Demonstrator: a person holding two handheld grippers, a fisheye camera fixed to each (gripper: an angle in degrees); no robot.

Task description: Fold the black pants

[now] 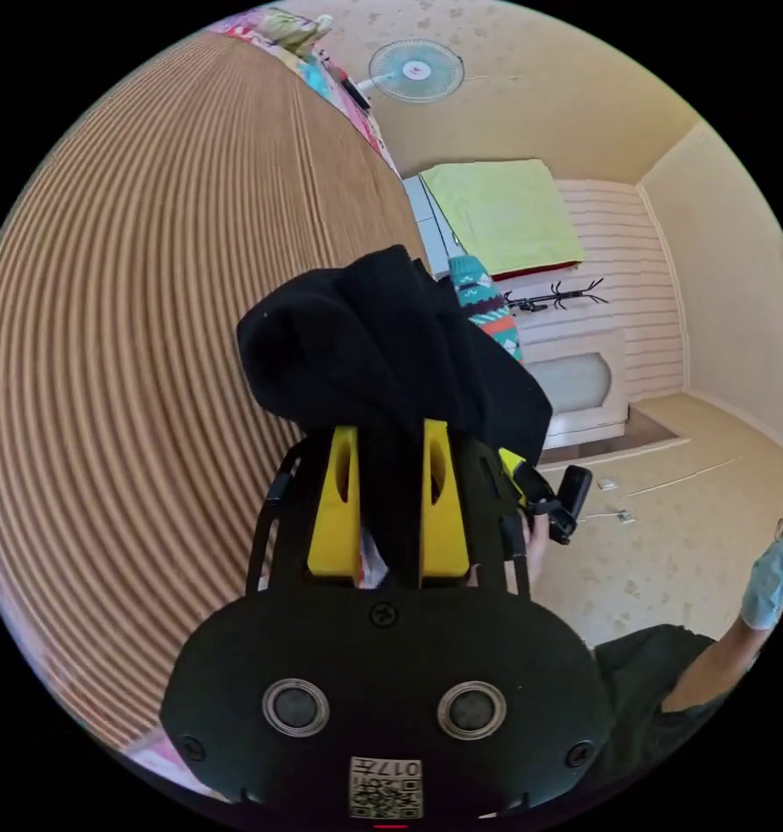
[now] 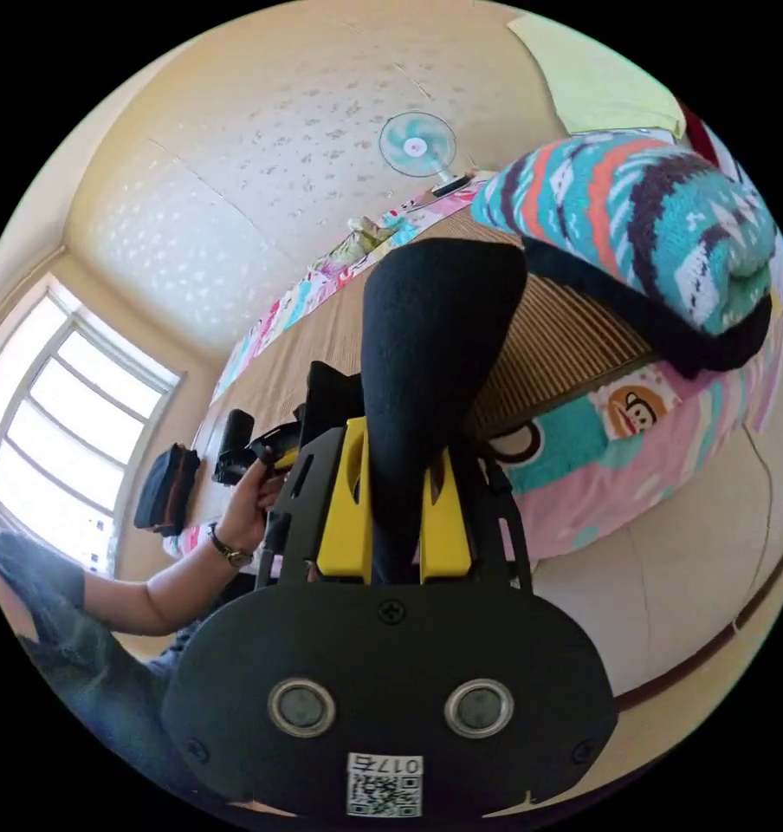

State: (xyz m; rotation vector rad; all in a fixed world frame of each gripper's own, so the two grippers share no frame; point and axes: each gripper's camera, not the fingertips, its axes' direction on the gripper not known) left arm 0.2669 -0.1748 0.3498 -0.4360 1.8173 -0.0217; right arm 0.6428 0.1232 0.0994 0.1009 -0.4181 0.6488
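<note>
While clamped in both tongs (image 1: 390,468) (image 2: 395,485), black pants (image 1: 383,347) bunched.

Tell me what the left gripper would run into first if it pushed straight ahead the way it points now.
The left gripper is already shut on the black pants, which bunch ahead of its jaws. Beyond them, the striped bamboo mat seems to come first, though depth is hard to judge in this view.

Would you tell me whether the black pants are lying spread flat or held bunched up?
Bunched up: the black pants rise in folds from the left gripper, clamped between its yellow jaws.
</note>
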